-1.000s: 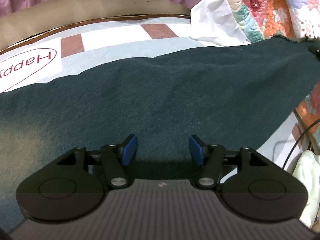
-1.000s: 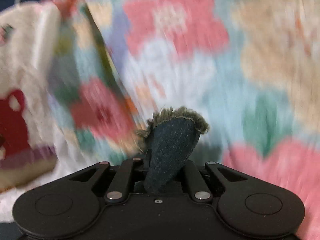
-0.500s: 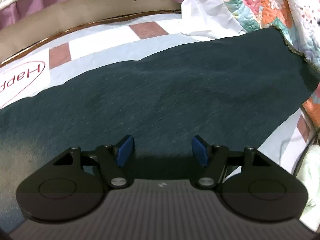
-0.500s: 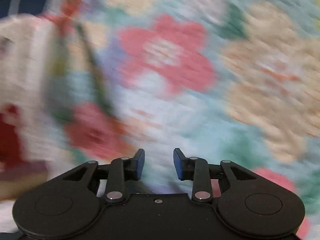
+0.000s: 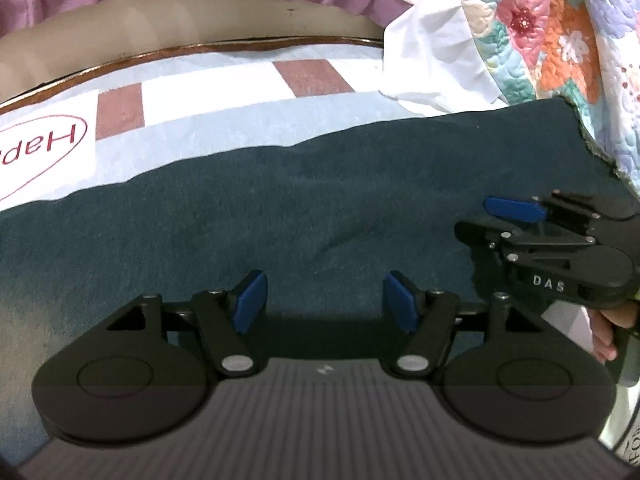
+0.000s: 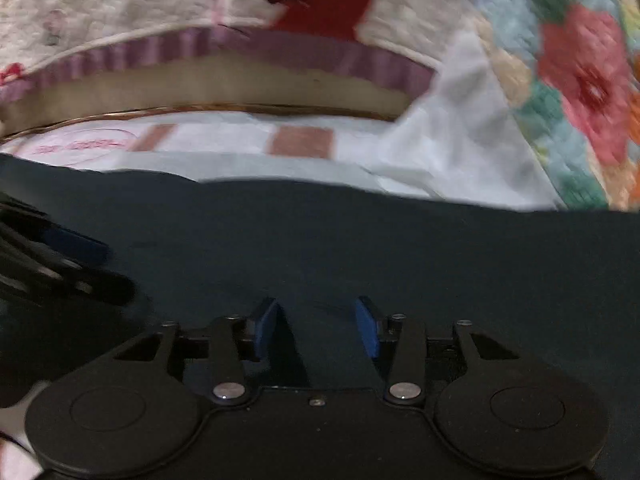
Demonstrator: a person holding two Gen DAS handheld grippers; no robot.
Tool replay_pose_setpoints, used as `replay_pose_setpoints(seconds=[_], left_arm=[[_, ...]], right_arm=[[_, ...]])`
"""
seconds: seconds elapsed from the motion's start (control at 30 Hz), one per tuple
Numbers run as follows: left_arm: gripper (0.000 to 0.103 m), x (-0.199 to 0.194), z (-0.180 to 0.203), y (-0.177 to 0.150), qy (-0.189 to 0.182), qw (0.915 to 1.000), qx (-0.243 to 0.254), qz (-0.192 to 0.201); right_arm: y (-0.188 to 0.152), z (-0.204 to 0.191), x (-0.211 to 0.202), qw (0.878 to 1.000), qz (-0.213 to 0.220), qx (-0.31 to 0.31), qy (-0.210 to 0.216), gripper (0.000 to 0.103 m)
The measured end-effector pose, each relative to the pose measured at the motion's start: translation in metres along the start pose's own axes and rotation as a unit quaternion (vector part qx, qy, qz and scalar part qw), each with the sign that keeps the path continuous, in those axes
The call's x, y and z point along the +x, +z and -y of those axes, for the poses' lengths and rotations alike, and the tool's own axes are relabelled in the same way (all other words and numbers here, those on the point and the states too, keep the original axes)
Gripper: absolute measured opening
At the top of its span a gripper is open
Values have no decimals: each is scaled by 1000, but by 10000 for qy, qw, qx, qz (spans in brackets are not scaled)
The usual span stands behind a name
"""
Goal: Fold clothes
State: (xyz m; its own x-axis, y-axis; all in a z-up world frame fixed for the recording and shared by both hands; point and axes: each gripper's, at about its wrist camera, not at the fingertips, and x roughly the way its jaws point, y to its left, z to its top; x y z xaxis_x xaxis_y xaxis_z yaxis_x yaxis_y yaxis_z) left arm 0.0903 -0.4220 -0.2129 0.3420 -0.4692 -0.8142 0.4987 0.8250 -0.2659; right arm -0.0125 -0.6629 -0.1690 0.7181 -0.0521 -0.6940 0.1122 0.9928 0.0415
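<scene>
My left hand-held gripper [image 5: 322, 300] is released, its blue pads spread wide with nothing between them, hovering low over the dark teal garment [image 5: 280, 208]. My right hand-held gripper [image 6: 316, 326] is released too, jaws apart and empty, also just above the same cloth. In the left wrist view I can see the right one from the side, near the garment's right end, with a bit of the person's hand [image 5: 608, 336] showing behind its body. In the right wrist view the left one shows as a dark blurred shape at the left edge.

The garment lies spread flat in a long band across the bed, its far edge running roughly straight from side to side. Beneath it is a pale blue and white bedsheet [image 5: 224, 92] with brownish-red squares and a red oval logo. Beyond the far right corner, a white cloth [image 5: 436, 64] and a floral quilt [image 5: 560, 40] are bunched together, the quilt touching the garment's right end.
</scene>
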Motion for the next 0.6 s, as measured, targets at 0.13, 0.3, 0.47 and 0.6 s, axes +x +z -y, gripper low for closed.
replay_pose_setpoints(seconds=[0.13,0.3,0.47,0.6], left_arm=[[70,5,2,3,-86,9999,68,45],[73,9,6,9,-235,9995,207,-20],[72,20,19,23,-818,9965,179,-58],[75,44,46,39,-637,9957,657,-163]], right_arm=[[-14,39,2,9959,153,673,-589,50],[-30,89,-5,9783,353,1545,-1336,8],[-39,102,-17,9655,359,1840,-1809,0],[-34,95,-18,9727,321,1760,-1476,45]])
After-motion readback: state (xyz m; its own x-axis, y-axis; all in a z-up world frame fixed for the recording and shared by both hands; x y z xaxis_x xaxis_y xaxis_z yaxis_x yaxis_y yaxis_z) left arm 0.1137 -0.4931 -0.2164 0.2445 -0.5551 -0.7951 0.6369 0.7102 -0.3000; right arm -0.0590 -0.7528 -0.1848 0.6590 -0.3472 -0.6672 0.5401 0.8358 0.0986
